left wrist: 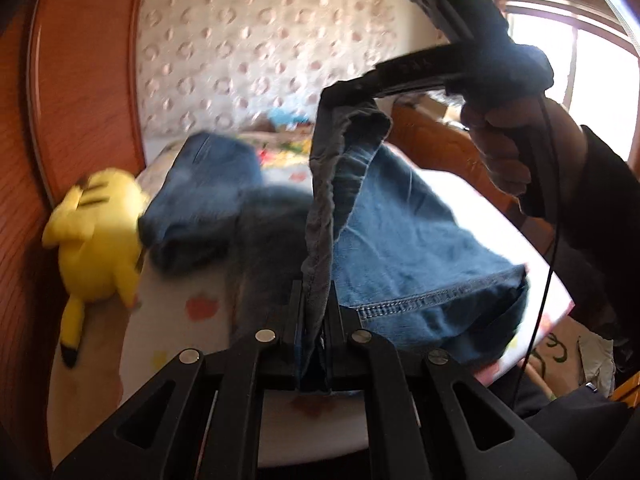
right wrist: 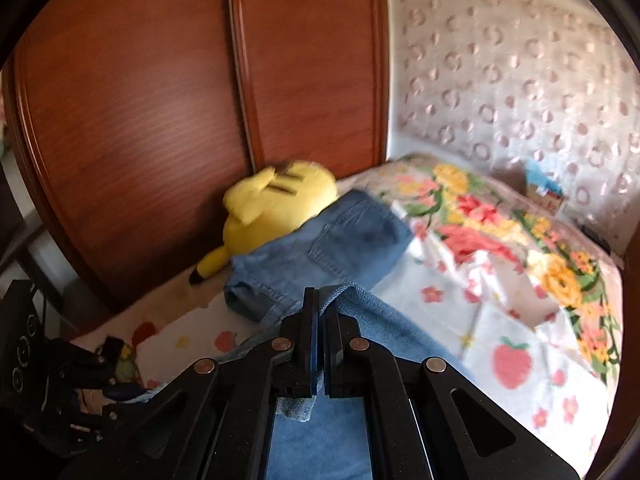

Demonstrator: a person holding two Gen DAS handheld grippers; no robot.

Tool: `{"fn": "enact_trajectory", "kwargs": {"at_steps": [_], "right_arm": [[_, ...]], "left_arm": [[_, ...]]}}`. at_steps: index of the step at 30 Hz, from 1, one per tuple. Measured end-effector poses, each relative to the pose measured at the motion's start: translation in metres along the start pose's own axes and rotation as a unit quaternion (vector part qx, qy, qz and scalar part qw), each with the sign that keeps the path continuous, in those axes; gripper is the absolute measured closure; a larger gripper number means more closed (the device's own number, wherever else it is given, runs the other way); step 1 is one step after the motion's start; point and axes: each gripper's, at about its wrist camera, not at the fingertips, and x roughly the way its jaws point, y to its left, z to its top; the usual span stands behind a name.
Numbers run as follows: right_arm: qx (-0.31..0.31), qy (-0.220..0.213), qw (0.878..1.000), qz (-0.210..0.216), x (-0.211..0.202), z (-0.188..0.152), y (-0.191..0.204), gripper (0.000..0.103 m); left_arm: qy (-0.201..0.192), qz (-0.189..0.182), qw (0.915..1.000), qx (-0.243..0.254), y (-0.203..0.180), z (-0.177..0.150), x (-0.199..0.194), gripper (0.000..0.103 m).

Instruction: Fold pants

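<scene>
Blue jeans (left wrist: 400, 248) lie on a bed, with their waist end (right wrist: 344, 240) toward a yellow plush toy. My left gripper (left wrist: 314, 308) is shut on a bunched hem of the jeans, which rises in a taut strip. At the top of that strip my right gripper (left wrist: 340, 94) pinches the cloth above the bed, held by a hand (left wrist: 504, 148). In the right wrist view my right gripper (right wrist: 320, 304) is shut on a thin denim edge (right wrist: 348, 292), and a leg of the jeans hangs below it. The left gripper (right wrist: 80, 360) shows dark at the lower left.
A yellow plush toy (left wrist: 96, 248) lies at the bed's left edge against a reddish wooden wardrobe (right wrist: 160, 100). The floral bedsheet (right wrist: 500, 280) stretches right. A patterned curtain (right wrist: 520, 72) hangs behind, and a wooden bed frame (left wrist: 440, 148) and a bright window (left wrist: 580, 64) stand right.
</scene>
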Motion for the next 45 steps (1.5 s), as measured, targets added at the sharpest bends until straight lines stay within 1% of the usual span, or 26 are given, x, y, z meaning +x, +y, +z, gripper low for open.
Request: {"fn": "enact_trajectory", "kwargs": {"at_steps": [1,2,4,5,6,7,8,9,10,11,12,13,14,15,18,19,20,22,24,25,28,30,35,41,44,45], "right_arm": [[0.004,0.01,1.0,0.002,0.014,0.007,-0.011,0.102],[0.007,0.018,1.0,0.005,0.026,0.011,-0.013,0.102],[0.008,0.028,1.0,0.012,0.043,0.014,-0.002,0.101],[0.009,0.031,0.999,0.011,0.048,0.022,-0.018,0.094],[0.009,0.03,0.999,0.006,0.036,0.017,-0.024,0.089],[0.011,0.027,1.0,0.005,0.033,0.011,-0.035,0.076],[0.013,0.02,1.0,0.005,0.022,0.002,-0.047,0.064],[0.013,0.011,1.0,0.004,0.018,-0.007,-0.052,0.061],[0.013,0.002,1.0,-0.001,0.014,-0.011,-0.055,0.058],[0.014,-0.005,1.0,-0.005,0.01,-0.024,-0.06,0.055],[0.016,-0.009,1.0,-0.007,0.002,-0.025,-0.062,0.054],[0.018,-0.013,1.0,-0.012,-0.005,-0.041,-0.07,0.054],[0.018,-0.015,1.0,-0.02,-0.011,-0.056,-0.074,0.054],[0.017,-0.017,0.999,-0.038,-0.02,-0.063,-0.077,0.054],[0.026,-0.018,0.997,-0.071,-0.036,-0.107,-0.091,0.054],[0.032,-0.015,0.996,-0.078,-0.042,-0.12,-0.092,0.054],[0.037,-0.011,0.996,-0.086,-0.048,-0.132,-0.088,0.054],[0.047,-0.003,0.993,-0.105,-0.066,-0.161,-0.082,0.054],[0.064,0.009,0.991,-0.114,-0.073,-0.183,-0.076,0.054],[0.07,0.013,0.991,-0.117,-0.082,-0.192,-0.069,0.054],[0.079,0.024,0.989,-0.125,-0.089,-0.221,-0.053,0.054],[0.088,0.032,0.988,-0.123,-0.092,-0.233,-0.042,0.054],[0.1,0.048,0.986,-0.124,-0.101,-0.26,-0.011,0.054],[0.119,0.05,0.984,-0.125,-0.095,-0.277,-0.004,0.051],[0.122,0.047,0.984,-0.121,-0.092,-0.284,-0.015,0.05],[0.123,0.047,0.984,-0.121,-0.09,-0.282,-0.018,0.049]], "left_arm": [[0.007,0.003,1.0,-0.003,0.004,-0.005,0.004,0.094],[0.015,0.005,0.9998,-0.008,0.009,-0.01,0.008,0.094],[0.028,0.01,0.9995,-0.014,0.013,-0.015,0.015,0.094],[0.034,0.008,0.9992,-0.019,0.017,-0.018,0.017,0.094],[0.037,0.006,0.9991,-0.023,0.017,-0.018,0.019,0.094],[0.04,0.001,0.9989,-0.027,0.018,-0.02,0.021,0.092],[0.04,0.004,0.9988,-0.026,0.018,-0.02,0.021,0.088],[0.04,0.011,0.9989,-0.023,0.013,-0.023,0.016,0.087],[0.04,0.018,0.9988,-0.021,0.013,-0.023,0.016,0.083],[0.04,0.024,0.9987,-0.02,0.014,-0.021,0.016,0.077],[0.037,0.029,0.9987,-0.02,0.014,-0.021,0.015,0.074],[0.035,0.03,0.9987,-0.021,0.015,-0.019,0.015,0.065],[0.031,0.029,0.9988,-0.022,0.016,-0.018,0.013,0.054],[0.028,0.029,0.9989,-0.023,0.018,-0.016,0.013,0.051],[0.023,0.031,0.9991,-0.018,0.017,-0.013,0.013,0.041],[0.021,0.03,0.9992,-0.017,0.017,-0.011,0.014,0.033],[0.018,0.028,0.9993,-0.015,0.017,-0.008,0.015,0.028],[0.015,0.022,0.9996,-0.011,0.011,-0.004,0.016,0.027],[0.013,0.022,0.9997,-0.005,0.004,-0.002,0.019,0.027],[0.012,0.022,0.9997,-0.004,0.001,-0.001,0.02,0.027],[0.016,0.018,0.9997,0.005,-0.011,-0.001,0.027,0.027],[0.021,0.019,0.9995,0.013,-0.017,-0.002,0.032,0.027],[0.036,0.022,0.9989,0.021,-0.024,-0.006,0.04,0.027],[0.052,0.034,0.998,0.014,-0.015,-0.013,0.049,0.027],[0.058,0.038,0.9975,0.01,-0.01,-0.018,0.054,0.027],[0.061,0.038,0.9974,0.009,-0.008,-0.02,0.055,0.027]]}}
